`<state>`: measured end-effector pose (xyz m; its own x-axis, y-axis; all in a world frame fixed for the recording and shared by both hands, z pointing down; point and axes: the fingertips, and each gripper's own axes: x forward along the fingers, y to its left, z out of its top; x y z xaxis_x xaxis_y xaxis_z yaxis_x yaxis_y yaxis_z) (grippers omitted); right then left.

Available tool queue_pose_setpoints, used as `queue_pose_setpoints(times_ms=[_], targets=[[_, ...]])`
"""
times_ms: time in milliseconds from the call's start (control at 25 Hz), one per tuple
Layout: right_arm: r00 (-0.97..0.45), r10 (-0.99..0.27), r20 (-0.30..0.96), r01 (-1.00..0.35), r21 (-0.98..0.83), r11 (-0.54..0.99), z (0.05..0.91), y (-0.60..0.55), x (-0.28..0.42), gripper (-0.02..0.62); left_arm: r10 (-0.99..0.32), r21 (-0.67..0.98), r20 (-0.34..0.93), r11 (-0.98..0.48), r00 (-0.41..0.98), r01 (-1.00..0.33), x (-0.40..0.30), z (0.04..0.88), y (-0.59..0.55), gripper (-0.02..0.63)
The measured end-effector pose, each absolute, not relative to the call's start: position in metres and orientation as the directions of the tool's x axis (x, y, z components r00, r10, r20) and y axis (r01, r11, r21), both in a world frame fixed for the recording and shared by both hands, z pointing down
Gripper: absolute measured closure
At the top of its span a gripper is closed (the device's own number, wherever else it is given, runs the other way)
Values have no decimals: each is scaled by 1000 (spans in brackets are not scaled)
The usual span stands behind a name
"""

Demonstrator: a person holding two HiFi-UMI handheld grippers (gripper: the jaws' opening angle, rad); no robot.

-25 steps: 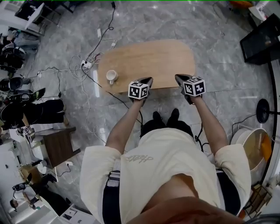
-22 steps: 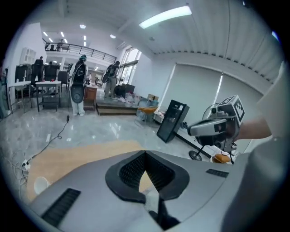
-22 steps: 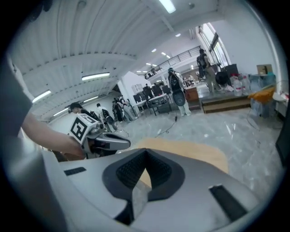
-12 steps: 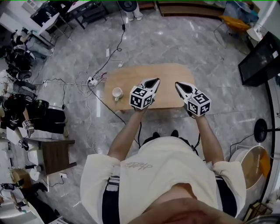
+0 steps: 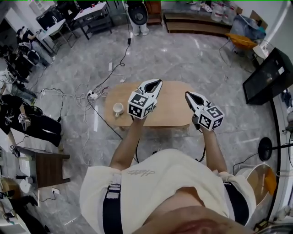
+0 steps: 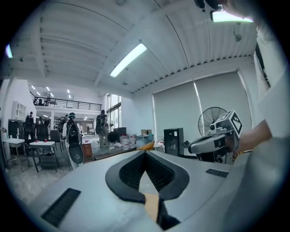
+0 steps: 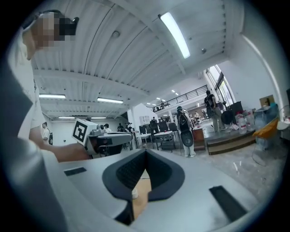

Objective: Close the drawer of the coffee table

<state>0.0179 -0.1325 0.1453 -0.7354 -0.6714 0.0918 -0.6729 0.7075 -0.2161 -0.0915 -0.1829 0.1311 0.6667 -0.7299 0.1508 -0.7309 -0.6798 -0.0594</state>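
Note:
The oval wooden coffee table (image 5: pixel 171 98) stands on the marble floor in front of the person, with a white cup (image 5: pixel 118 108) near its left end. No drawer shows in any view. My left gripper (image 5: pixel 157 82) is held in the air over the table's middle, jaws shut on nothing. My right gripper (image 5: pixel 187 95) hovers over the table's right part, also shut and empty. In the left gripper view the left gripper (image 6: pixel 145 154) points level into the room, with a sliver of table wood below the tips. The right gripper (image 7: pixel 146 153) looks likewise across the room.
Cables and a power strip (image 5: pixel 93 95) lie on the floor left of the table. A dark side table (image 5: pixel 48 167) stands at lower left, a black screen (image 5: pixel 268 77) at right, a round tub (image 5: pixel 261 178) at lower right, a fan (image 5: pixel 137 13) far behind.
Both grippers have risen from the table's near edge to level height over the table. The head view has tilted up, showing more of the room. Both jaws stayed shut.

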Motion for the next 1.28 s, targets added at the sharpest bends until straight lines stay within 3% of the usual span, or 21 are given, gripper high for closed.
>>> queue_pose_setpoints(times_ms=[520, 920, 1280], targets=[[-725, -689, 12, -685, -118, 719, 90, -121, 44, 601, -753, -86, 31, -657, 657, -749, -83, 77, -160, 601], [-715, -699, 32, -697, -112, 708, 98, -104, 48, 601, -765, -63, 97, -644, 637, -763, -97, 101, -145, 601], [-689, -725, -15, -715, -153, 682, 91, -107, 53, 601, -786, -89, 70, -619, 615, -781, -102, 85, -138, 601]])
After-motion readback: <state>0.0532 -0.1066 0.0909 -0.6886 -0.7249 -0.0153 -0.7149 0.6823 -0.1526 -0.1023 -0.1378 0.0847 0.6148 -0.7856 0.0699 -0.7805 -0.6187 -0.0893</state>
